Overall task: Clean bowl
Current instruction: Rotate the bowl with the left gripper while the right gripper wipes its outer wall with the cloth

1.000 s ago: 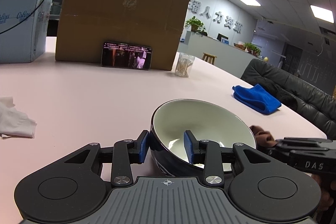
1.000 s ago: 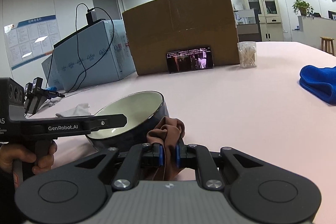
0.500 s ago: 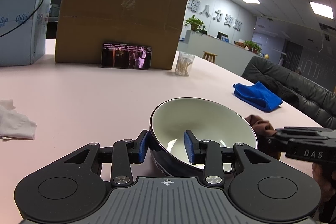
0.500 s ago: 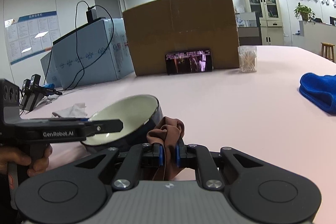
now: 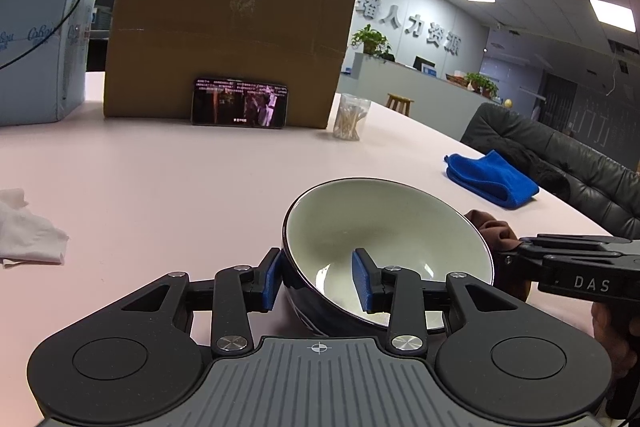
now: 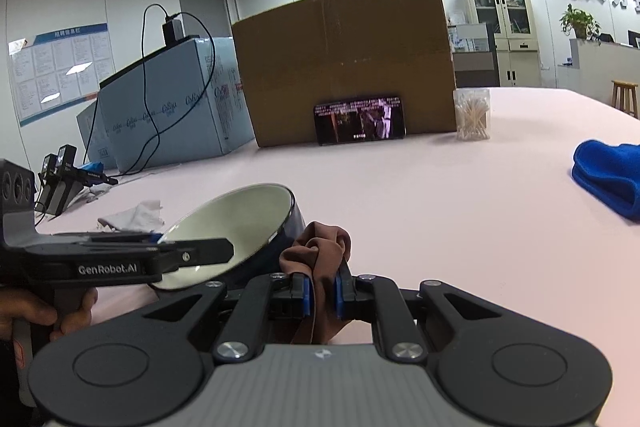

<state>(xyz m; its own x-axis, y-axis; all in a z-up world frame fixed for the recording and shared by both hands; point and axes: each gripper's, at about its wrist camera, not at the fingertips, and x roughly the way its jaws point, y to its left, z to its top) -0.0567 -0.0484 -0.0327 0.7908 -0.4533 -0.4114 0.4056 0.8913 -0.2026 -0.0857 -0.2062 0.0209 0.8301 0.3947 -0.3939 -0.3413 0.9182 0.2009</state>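
While the bowl (image 5: pixel 384 251) tips a touch flatter than before, left gripper (image 5: pixel 318 277) straddles its rim, right gripper (image 6: pixel 320 293) pinching the cloth (image 6: pixel 320 247).

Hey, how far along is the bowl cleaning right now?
Set up, wiping not visibly under way. The left gripper straddles the near wall of the tilted bowl, one finger inside, one outside. The right gripper is shut on the brown cloth, beside the bowl's outer wall, not inside. A light patch at the bottom may be residue. Left: wipe inside, set bowl flat.

Both grippers (image 5: pixel 318 285) (image 6: pixel 320 293) look alike: black linkages, blue pads (image 5: pixel 363 281), silver screws, ribbed grey housing, white "DAS" and "GenRobot.AI" lettering
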